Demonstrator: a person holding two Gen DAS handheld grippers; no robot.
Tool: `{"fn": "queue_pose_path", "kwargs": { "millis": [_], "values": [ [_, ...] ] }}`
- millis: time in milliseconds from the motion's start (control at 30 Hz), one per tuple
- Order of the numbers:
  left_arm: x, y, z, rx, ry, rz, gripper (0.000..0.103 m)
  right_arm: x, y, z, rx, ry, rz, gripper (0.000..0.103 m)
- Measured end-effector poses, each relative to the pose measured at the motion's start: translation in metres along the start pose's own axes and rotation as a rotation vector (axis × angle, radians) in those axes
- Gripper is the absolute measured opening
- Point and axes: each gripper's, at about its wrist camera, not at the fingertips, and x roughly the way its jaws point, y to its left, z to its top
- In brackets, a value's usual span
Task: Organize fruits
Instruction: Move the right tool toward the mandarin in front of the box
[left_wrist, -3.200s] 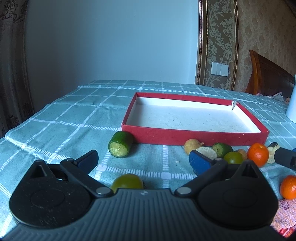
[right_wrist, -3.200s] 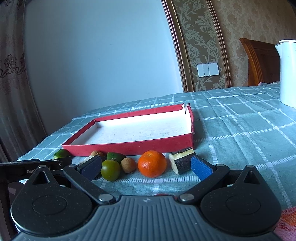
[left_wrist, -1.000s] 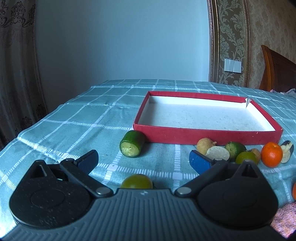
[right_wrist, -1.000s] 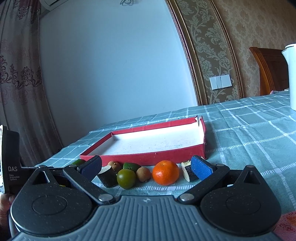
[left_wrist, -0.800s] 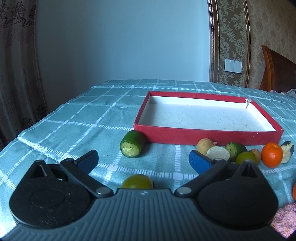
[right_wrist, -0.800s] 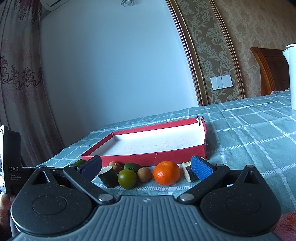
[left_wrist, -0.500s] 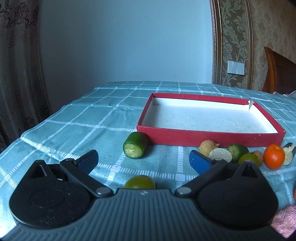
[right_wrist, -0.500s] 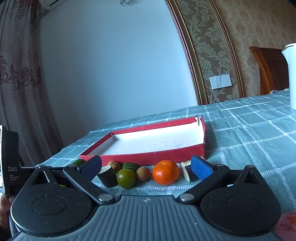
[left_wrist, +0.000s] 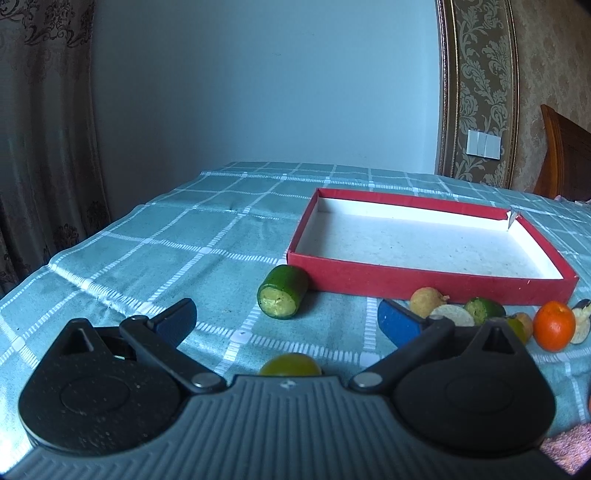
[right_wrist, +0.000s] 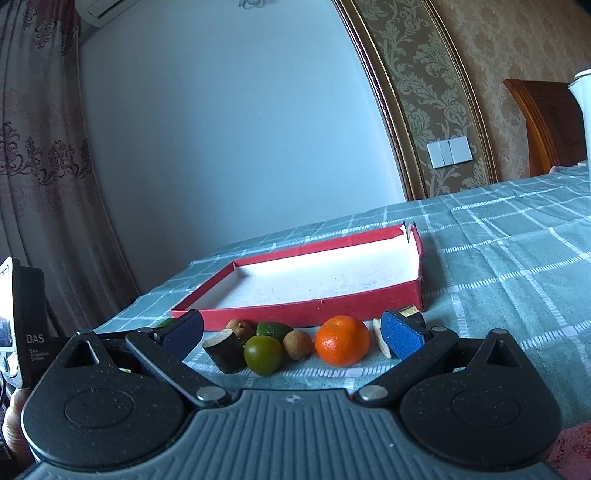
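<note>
looking at both views, not much has changed in the last moment. the left tongs (left_wrist: 286, 315) have drifted a little to the left and lifted a bit, so the shallow red cardboard box with a white inside (left_wrist: 424, 275) now sits more to the right in their view. the right tongs (right_wrist: 291, 334) have hardly moved at all.

both tongs are spread wide and hold nothing.

the box has no fruit in it yet. all the fruit lies on the surface, on the blue-green checked cloth (left_wrist: 177, 251), just in front of the box. the short green cucumber chunk with a pale cut end (left_wrist: 282, 301) lies right by the near left corner of the box. a round yellow-green fruit (left_wrist: 290, 364) sits very close under the left tongs, half hidden by them.

between the right tongs lie a small round orange (right_wrist: 342, 345), a dark green round fruit (right_wrist: 263, 354), a small brown round fruit (right_wrist: 297, 344) and a dark chunk with a pale cut end (right_wrist: 224, 349).

this looks like the very start of the job. i think nothing has been picked up yet, and both tongs seem to be lining up for a first grab.
</note>
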Motion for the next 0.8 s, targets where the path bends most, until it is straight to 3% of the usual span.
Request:
{"fn": "queue_pose_path", "kwargs": {
  "millis": [800],
  "values": [
    [-0.0006, -0.0025, 0.0, 0.022, 0.01, -0.025, 0.103, -0.0003, 0.002, -0.0004, -0.007, -0.001, -0.031, 0.103]
  ]
}}
